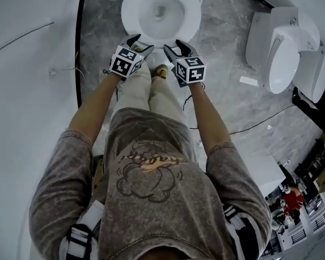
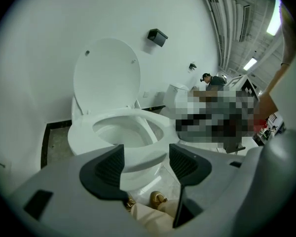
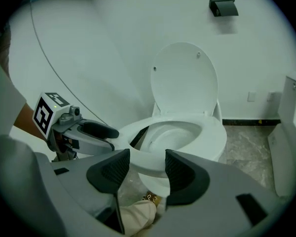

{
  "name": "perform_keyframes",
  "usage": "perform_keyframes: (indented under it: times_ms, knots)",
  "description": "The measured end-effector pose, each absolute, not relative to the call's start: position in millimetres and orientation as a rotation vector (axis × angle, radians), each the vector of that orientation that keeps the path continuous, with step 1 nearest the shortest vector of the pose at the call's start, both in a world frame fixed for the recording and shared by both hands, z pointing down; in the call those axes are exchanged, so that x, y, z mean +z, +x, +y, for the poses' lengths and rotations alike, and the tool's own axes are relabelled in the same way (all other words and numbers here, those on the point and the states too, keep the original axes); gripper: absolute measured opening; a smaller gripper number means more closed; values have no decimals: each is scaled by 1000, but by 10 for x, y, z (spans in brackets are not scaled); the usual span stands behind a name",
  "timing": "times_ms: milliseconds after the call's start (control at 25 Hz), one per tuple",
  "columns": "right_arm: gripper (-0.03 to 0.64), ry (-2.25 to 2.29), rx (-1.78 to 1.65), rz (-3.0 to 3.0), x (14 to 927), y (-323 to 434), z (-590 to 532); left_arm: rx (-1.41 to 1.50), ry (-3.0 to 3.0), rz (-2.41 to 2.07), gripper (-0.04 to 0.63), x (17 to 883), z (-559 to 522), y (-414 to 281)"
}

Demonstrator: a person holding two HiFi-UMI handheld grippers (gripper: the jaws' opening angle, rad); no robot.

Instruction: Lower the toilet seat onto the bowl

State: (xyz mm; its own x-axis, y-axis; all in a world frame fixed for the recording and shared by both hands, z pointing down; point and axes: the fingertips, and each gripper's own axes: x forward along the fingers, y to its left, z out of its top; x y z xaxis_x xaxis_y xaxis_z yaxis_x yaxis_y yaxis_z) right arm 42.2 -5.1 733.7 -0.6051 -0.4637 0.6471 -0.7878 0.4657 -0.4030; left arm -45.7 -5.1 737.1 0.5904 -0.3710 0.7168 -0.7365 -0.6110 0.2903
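two grippers hang low in the head view: the left gripper (image 1: 141,43) and the right gripper (image 1: 173,46) sit side by side, just short of the front of the bowl (image 1: 160,8), and neither touches it. the toilet seat (image 1: 129,12) looks to lie flat on the bowl already.

left gripper view: the jaws are spread with nothing between them. the toilet seat rests on the rim, and only the lid (image 2: 106,75) stands upright behind it.

right gripper view: these jaws are likewise apart and empty. it shows the same seat down and the lid up.

if the upright lid is what must come down, i'd reach over the bowl and catch its top edge with one gripper. i'd then guide it all the way down rather than let it drop.
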Motion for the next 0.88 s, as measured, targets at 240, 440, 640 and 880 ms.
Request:
perform_keyframes:
  times_ms: [240,440,640,880]
  knots:
    - [230,1006,1048,-2187,8016,392,248,871,2144,-845,287,8055,264,-490]
    - [230,987,1118,-2128,8556,345,356,873,2077,-854,287,8589,370,-536]
    - [229,1015,1166,-2079,9043,352,373,846,2029,-866,287,9072,396,-533]
    - [221,1040,1191,-2061,9332,366,347,831,2002,-924,288,9368,375,-513]
